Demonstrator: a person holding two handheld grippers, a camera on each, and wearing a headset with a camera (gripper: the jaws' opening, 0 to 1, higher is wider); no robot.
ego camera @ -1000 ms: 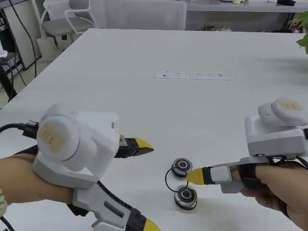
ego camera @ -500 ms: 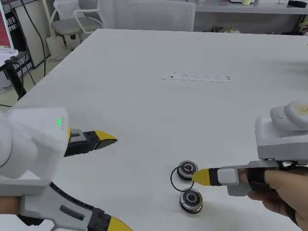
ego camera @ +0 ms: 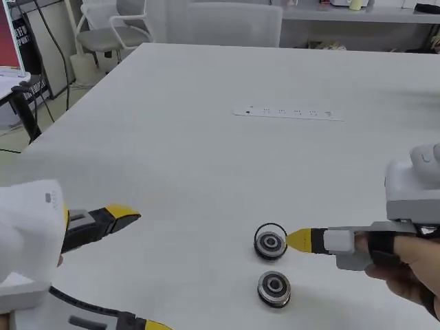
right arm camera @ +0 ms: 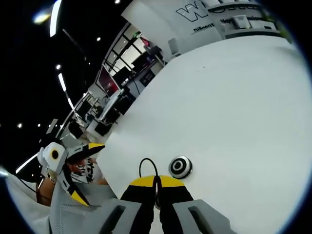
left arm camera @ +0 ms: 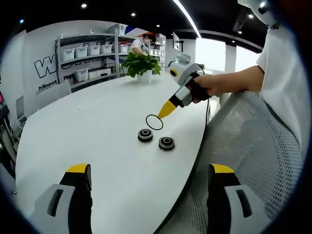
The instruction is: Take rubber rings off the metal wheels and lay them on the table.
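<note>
The left tool (left arm camera: 149,170) had drawn back, jaws apart. The right tool (ego camera: 295,239), clenched on the rubber ring (left arm camera: 154,123), had raised it just above the far wheel (ego camera: 270,243). That ring looked freed but not yet laid down, and the near wheel (ego camera: 274,287) probably remained to do. Bare counter (ego camera: 206,137) lay open beyond the far wheel.

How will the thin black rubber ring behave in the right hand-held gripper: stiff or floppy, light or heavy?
The rubber ring is very thin, so it is probably light and rather floppy, though pinched in the right hand-held gripper it shows a round open loop. Laid flat on the table, it likely will not roll.
</note>
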